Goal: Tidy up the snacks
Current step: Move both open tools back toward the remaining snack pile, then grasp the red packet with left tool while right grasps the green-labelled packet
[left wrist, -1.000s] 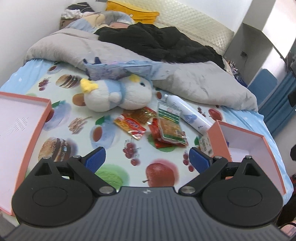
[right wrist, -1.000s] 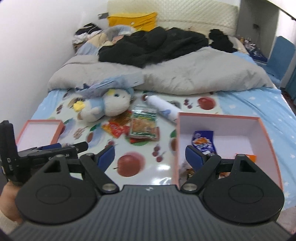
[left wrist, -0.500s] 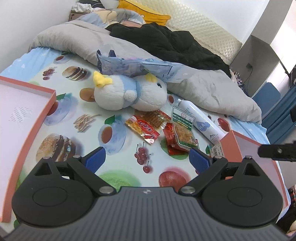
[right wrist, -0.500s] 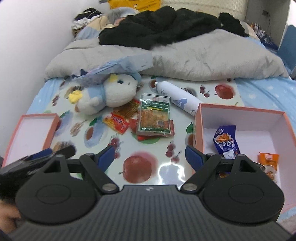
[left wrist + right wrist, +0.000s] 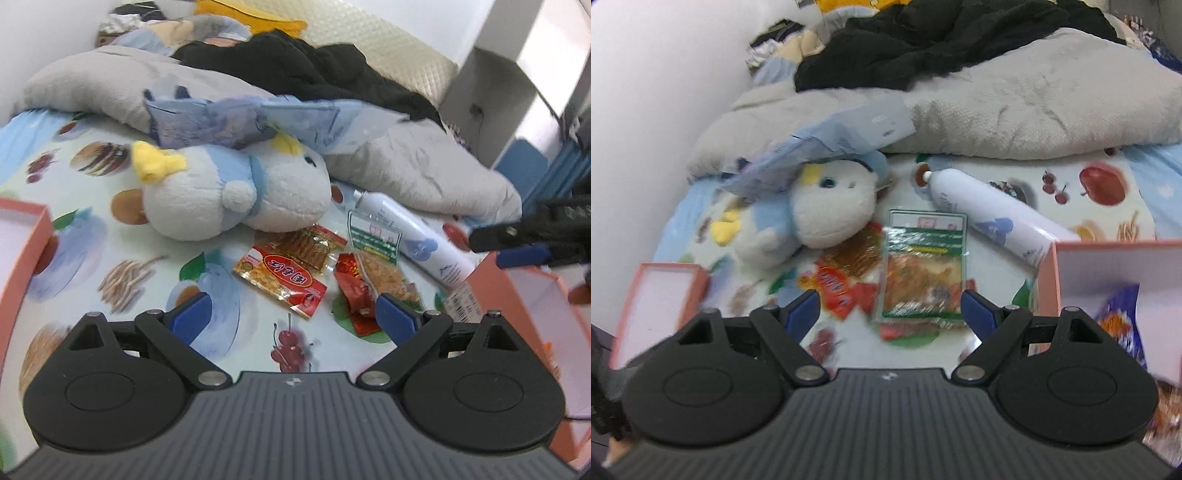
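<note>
Presently, at far left, a shallow pink lid [image 5: 657,306] lies on the fruit-print sheet [image 5: 229,325], its interior bare. Right of it, a plush toy [image 5: 236,199] lies on its side under a crumpled blue bag [image 5: 229,118]. The left gripper [image 5: 290,315] hovers above the sheet with jaws spread wide and nothing between them; the red snack packet [image 5: 284,277] lies just ahead of its fingertips.

Continuing right, the snack pile sits mid-sheet: the red snack packet overlaps a clear brown-strip packet [image 5: 314,247], and the green-labelled snack bag [image 5: 925,266] rests on top of a red foil wrapper [image 5: 354,291]. The right gripper [image 5: 888,312] hangs over this pile, jaws spread apart, holding nothing; the green-labelled snack bag lies ahead between its blue fingertips [image 5: 975,310], untouched.

Beside the pile, a white spray bottle [image 5: 993,221] lies tilted, its base against the pink box [image 5: 1049,273]. Inside the box lies a blue snack packet [image 5: 1123,321]. A grey duvet [image 5: 1034,107] and black clothing [image 5: 923,40] occupy the far bed.
</note>
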`<state>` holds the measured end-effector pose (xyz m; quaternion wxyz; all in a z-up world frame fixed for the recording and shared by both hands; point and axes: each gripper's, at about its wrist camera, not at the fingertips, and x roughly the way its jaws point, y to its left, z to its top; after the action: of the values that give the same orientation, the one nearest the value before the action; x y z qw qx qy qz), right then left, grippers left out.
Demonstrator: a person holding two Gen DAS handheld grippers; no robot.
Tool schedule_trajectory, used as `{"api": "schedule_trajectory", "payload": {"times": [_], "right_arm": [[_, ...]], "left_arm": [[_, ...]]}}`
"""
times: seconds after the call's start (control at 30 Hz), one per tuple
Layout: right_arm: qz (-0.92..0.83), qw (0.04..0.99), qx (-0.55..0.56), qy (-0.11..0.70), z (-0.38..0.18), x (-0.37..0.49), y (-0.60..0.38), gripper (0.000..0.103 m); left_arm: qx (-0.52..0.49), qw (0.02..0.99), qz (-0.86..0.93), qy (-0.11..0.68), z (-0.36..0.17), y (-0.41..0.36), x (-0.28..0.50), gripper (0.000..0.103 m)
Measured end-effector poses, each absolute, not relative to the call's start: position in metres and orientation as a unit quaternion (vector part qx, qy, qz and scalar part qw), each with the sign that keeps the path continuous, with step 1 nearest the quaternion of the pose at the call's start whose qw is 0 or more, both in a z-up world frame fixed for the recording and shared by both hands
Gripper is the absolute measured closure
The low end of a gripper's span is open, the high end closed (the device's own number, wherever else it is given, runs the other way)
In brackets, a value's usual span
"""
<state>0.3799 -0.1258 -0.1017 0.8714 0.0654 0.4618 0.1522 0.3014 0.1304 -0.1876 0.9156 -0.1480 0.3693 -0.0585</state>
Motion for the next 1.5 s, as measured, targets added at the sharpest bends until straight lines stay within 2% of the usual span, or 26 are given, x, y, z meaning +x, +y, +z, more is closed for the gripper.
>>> {"api": "schedule_trajectory", "payload": {"times": [0.13, 0.33, 0.4, 0.57, 0.73, 0.93, 1.03, 1.07, 1.1, 1.13, 1.17, 1.27, 1.43, 1.5], "right_arm": [[0.151, 0.854, 0.066, 0.494, -0.130, 0.409, -0.123, 0.019], [0.142, 0.830, 0.081, 0.534, -0.165, 0.444, -0.120, 0.019], [0.140, 0.828, 0.065, 0.539, -0.173, 0.453, -0.116, 0.018], [0.139, 0.819, 0.048, 0.554, -0.192, 0.470, -0.110, 0.018], [0.148, 0.814, 0.059, 0.558, -0.201, 0.477, -0.106, 0.018], [0.158, 0.819, 0.020, 0.552, -0.210, 0.475, -0.095, 0.016], [0.157, 0.824, 0.013, 0.545, -0.209, 0.471, -0.093, 0.025], [0.160, 0.825, 0.016, 0.541, -0.208, 0.469, -0.094, 0.038], [0.163, 0.826, 0.021, 0.538, -0.206, 0.467, -0.096, 0.041], [0.166, 0.829, 0.025, 0.534, -0.202, 0.465, -0.097, 0.051], [0.167, 0.830, 0.025, 0.532, -0.199, 0.464, -0.098, 0.057], [0.167, 0.834, 0.024, 0.526, -0.193, 0.456, -0.099, 0.063], [0.175, 0.834, 0.027, 0.522, -0.186, 0.439, -0.100, 0.065], [0.176, 0.835, 0.028, 0.521, -0.181, 0.431, -0.101, 0.065]], "left_arm": [[-0.144, 0.913, -0.097, 0.370, -0.204, 0.121, 0.321, 0.007], [-0.140, 0.901, -0.145, 0.383, -0.229, 0.099, 0.351, 0.026], [-0.141, 0.898, -0.155, 0.387, -0.239, 0.093, 0.361, 0.037], [-0.159, 0.889, -0.170, 0.394, -0.257, 0.087, 0.381, 0.048], [-0.183, 0.880, -0.195, 0.392, -0.266, 0.084, 0.390, 0.051], [-0.185, 0.885, -0.186, 0.385, -0.266, 0.077, 0.392, 0.060], [-0.191, 0.888, -0.179, 0.378, -0.264, 0.079, 0.389, 0.074], [-0.194, 0.888, -0.176, 0.377, -0.264, 0.081, 0.388, 0.083], [-0.200, 0.887, -0.174, 0.379, -0.263, 0.084, 0.386, 0.084], [-0.208, 0.884, -0.176, 0.380, -0.263, 0.086, 0.384, 0.084], [-0.215, 0.883, -0.177, 0.378, -0.264, 0.087, 0.382, 0.085], [-0.218, 0.884, -0.171, 0.377, -0.261, 0.085, 0.374, 0.085], [-0.232, 0.881, -0.165, 0.379, -0.253, 0.083, 0.354, 0.088], [-0.231, 0.882, -0.162, 0.377, -0.247, 0.083, 0.343, 0.093]]}}
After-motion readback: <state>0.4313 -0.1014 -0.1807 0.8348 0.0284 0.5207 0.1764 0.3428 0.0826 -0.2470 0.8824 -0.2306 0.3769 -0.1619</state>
